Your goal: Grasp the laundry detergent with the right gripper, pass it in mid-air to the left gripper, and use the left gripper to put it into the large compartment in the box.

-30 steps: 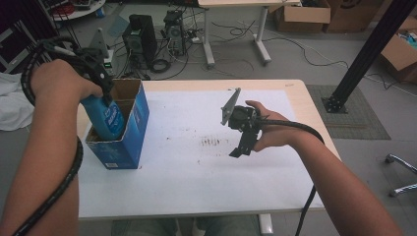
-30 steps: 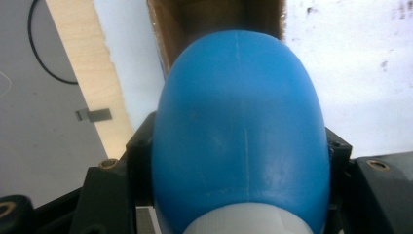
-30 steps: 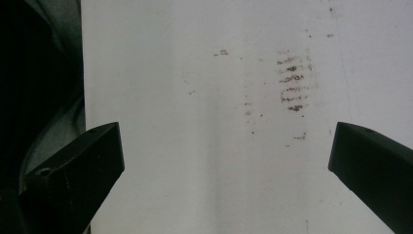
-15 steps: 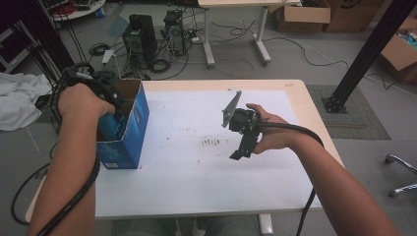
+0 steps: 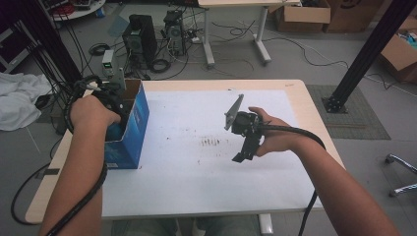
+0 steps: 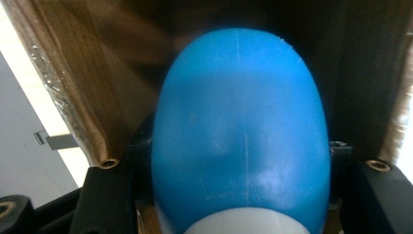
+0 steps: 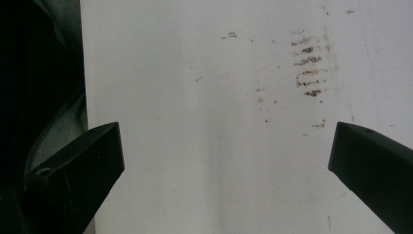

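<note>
On the white tabletop (image 5: 206, 182) the blue cardboard box (image 5: 129, 137) stands at the left of the high view, flaps up. A second ago our left claw (image 5: 105, 105) held the blue bottle (image 6: 241, 131) above the box; now hand and bottle have sunk inside it, so we judge the drop-off nearly done, with only the release left. The left gripper view shows the bottle pinched between the jaws, brown box walls close around it. We cannot see anything else inside. Our right claw (image 5: 244, 142) waits mid-frame, spread wide over bare, speckled tabletop
</note>
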`<action>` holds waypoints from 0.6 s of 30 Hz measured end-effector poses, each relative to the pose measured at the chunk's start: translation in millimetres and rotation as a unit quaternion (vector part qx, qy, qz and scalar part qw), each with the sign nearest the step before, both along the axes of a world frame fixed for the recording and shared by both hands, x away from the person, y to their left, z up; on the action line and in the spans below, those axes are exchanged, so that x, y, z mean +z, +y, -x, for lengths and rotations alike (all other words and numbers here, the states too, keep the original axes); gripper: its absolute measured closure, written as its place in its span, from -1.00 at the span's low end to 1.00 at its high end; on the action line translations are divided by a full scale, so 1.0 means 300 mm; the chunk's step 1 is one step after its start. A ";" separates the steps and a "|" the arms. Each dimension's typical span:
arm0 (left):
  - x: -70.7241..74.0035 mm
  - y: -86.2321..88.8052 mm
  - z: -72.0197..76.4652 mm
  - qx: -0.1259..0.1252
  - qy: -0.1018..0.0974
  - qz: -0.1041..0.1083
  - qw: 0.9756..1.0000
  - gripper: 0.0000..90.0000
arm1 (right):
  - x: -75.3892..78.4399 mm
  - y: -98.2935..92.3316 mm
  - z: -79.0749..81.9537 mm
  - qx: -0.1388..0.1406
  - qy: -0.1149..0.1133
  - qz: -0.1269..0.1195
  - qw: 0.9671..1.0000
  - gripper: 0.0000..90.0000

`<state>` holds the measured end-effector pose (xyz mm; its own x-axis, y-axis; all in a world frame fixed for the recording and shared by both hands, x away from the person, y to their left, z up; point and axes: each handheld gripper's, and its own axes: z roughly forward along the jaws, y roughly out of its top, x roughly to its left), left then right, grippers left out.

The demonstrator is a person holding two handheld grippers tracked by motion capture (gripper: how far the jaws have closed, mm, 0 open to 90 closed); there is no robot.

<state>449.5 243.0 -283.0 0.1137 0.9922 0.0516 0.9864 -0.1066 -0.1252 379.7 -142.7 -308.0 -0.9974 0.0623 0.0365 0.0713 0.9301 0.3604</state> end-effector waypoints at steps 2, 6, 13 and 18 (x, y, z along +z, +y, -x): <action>-0.008 0.006 -0.001 0.001 -0.001 0.000 1.000 -0.14 | -0.002 0.001 -0.001 0.001 0.002 0.000 1.000 -1.00; -0.020 0.017 -0.001 0.002 -0.007 0.005 1.000 -0.14 | -0.003 0.004 -0.001 0.001 0.002 0.000 1.000 -1.00; -0.022 0.029 -0.001 0.000 -0.009 0.016 1.000 -0.14 | -0.004 0.010 0.001 0.002 0.001 -0.005 1.000 -1.00; -0.022 0.035 -0.002 0.001 -0.014 0.019 1.000 -0.14 | -0.008 0.011 0.003 0.002 0.002 -0.005 1.000 -1.00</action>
<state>450.2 253.4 -289.7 0.1113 0.9937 0.0162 0.9896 -0.1093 -0.0940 378.8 -139.3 -310.5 -0.9975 0.0573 0.0412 0.0685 0.9268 0.3694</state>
